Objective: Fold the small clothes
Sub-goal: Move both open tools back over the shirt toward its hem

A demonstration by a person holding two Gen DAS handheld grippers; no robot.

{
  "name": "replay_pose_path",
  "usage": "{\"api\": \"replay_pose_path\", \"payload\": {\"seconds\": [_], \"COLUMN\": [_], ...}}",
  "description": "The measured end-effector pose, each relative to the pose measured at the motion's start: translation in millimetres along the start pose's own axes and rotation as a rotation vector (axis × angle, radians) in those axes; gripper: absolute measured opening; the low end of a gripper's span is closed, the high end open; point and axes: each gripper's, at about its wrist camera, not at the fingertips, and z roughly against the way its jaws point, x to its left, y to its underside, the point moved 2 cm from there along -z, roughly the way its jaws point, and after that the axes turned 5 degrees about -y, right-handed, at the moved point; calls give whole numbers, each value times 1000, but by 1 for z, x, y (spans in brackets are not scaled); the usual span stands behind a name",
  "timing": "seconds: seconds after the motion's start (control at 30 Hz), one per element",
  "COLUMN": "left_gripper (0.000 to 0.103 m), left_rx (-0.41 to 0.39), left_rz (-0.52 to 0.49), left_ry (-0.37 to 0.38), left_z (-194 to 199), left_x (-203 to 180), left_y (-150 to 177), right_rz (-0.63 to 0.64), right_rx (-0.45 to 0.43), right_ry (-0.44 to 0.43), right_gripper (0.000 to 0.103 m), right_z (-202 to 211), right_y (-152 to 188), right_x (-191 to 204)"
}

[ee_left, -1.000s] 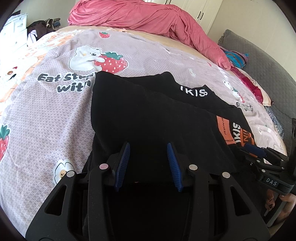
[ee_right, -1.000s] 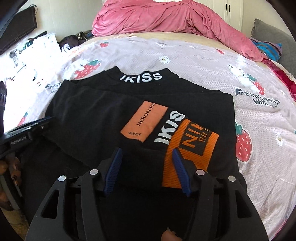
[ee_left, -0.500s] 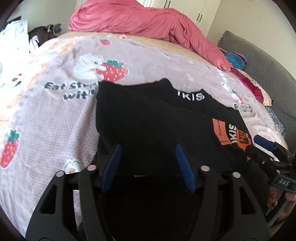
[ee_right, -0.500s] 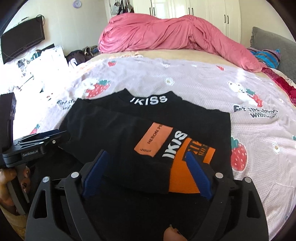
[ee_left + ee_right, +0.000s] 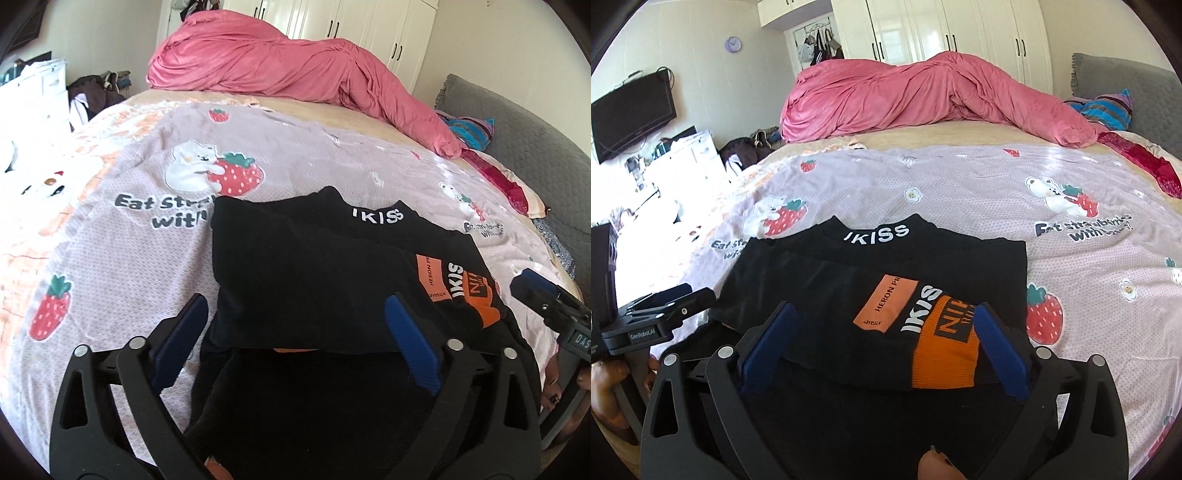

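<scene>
Both tools, left and right, gape wide, gripping nothing, folded black top lying just ahead on bedspread.

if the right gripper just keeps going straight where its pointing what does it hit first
Most likely the black shirt: the right gripper stands open, its fingers straddling the folded hem with the orange patch. Depth is unclear, so it may skim above it.

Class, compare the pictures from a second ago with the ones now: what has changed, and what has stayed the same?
Both tools opened wider and drew back and up from the folded black shirt with orange patches: the left tool and right tool now frame more of the room. Neither grips any cloth. The shirt stays folded in place on the strawberry-print bedspread, with the pink duvet unmoved.
</scene>
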Motion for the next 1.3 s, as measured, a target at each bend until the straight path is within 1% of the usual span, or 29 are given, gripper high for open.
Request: {"api": "replay_pose_path", "payload": {"seconds": [0.03, 0.2, 0.47, 0.67, 0.83, 1.03, 1.3], "left_gripper": [94, 94, 94, 94, 94, 94, 94], "left_rx": [-3, -21, -45, -76, -98, -96, -100], "left_rz": [0, -5, -10, -32, -43, -16, 25], "left_ry": [-3, -16, -7, 2, -13, -32, -44], "left_z": [2, 10, 27, 45, 63, 79, 100], "left_x": [0, -1, -6, -14, -15, -6, 7], "left_y": [0, 2, 7, 12, 24, 41, 57], "right_rz": [-4, -12, -33, -27, 6, 38, 31], "right_rx": [-4, -23, -50, -52, -48, -56, -50], "right_ry": [-1, -2, -9, -10, 29, 50, 56], "right_gripper": [97, 97, 97, 98, 98, 98, 98], "right_z": [2, 13, 34, 50, 61, 82, 100], "right_y": [0, 2, 10, 27, 45, 62, 76], "right_x": [-1, -3, -6, -6, -3, 1, -1]}}
